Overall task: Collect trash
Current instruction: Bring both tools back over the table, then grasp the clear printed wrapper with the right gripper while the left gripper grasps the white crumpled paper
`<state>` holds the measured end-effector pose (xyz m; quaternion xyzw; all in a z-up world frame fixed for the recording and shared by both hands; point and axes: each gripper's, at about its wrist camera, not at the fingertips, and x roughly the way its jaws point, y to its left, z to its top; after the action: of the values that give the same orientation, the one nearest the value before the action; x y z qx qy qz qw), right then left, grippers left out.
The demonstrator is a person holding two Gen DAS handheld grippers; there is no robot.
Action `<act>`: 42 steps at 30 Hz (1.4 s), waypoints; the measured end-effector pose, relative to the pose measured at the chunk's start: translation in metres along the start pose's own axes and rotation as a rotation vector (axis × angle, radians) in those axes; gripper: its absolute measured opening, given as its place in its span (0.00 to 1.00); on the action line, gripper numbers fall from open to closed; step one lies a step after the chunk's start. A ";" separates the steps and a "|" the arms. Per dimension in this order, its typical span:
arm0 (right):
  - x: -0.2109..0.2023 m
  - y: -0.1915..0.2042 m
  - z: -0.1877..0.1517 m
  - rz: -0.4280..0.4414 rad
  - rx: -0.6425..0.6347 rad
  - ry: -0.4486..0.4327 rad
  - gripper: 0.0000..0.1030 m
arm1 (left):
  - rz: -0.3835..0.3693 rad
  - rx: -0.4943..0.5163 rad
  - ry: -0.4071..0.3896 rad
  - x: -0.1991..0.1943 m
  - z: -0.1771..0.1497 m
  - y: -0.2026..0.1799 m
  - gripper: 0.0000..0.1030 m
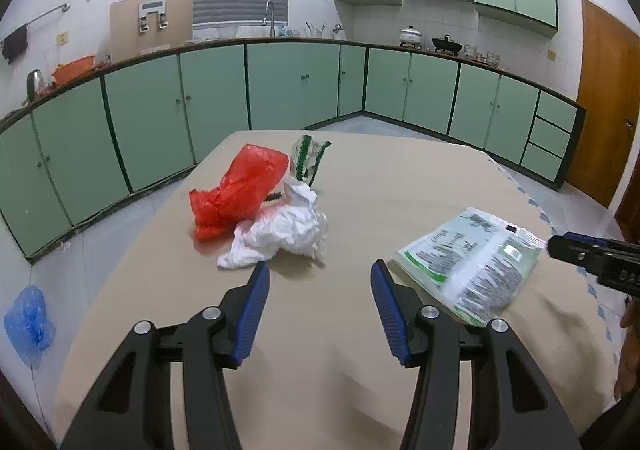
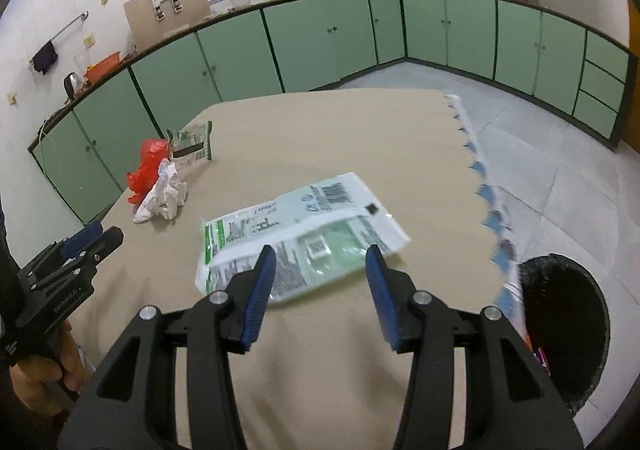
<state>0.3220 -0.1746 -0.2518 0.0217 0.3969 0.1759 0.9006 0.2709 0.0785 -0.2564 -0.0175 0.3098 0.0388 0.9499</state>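
Observation:
A white and green plastic pouch (image 2: 296, 234) lies flat on the beige table (image 2: 340, 129); it also shows in the left wrist view (image 1: 472, 262). My right gripper (image 2: 320, 254) is open, its blue fingers just over the pouch's near edge. A crumpled white paper (image 1: 280, 234), a red plastic bag (image 1: 236, 193) and a small green and clear wrapper (image 1: 308, 157) lie together further left. My left gripper (image 1: 320, 270) is open and empty, just short of the white paper. A black-lined trash bin (image 2: 568, 322) stands on the floor at the table's right.
Green kitchen cabinets (image 1: 280, 85) run along the far walls under a counter with pots and a sink. A blue plastic bag (image 1: 28, 322) lies on the floor at the left. A blue-patterned cloth edge (image 2: 488, 201) hangs off the table's right side.

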 end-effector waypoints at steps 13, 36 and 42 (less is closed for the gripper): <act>0.034 -0.047 0.000 -0.025 0.146 0.053 0.64 | -0.053 -0.013 -0.029 0.005 0.007 -0.004 0.51; 0.033 -0.045 0.026 0.092 0.159 -0.033 0.00 | -0.030 -0.022 -0.010 0.024 0.020 0.002 0.50; 0.048 -0.049 0.036 0.099 0.151 -0.020 0.00 | -0.011 -0.023 0.023 0.042 0.023 0.000 0.50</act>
<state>0.3927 -0.2006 -0.2701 0.1107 0.3986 0.1895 0.8905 0.3181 0.0824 -0.2629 -0.0303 0.3200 0.0367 0.9462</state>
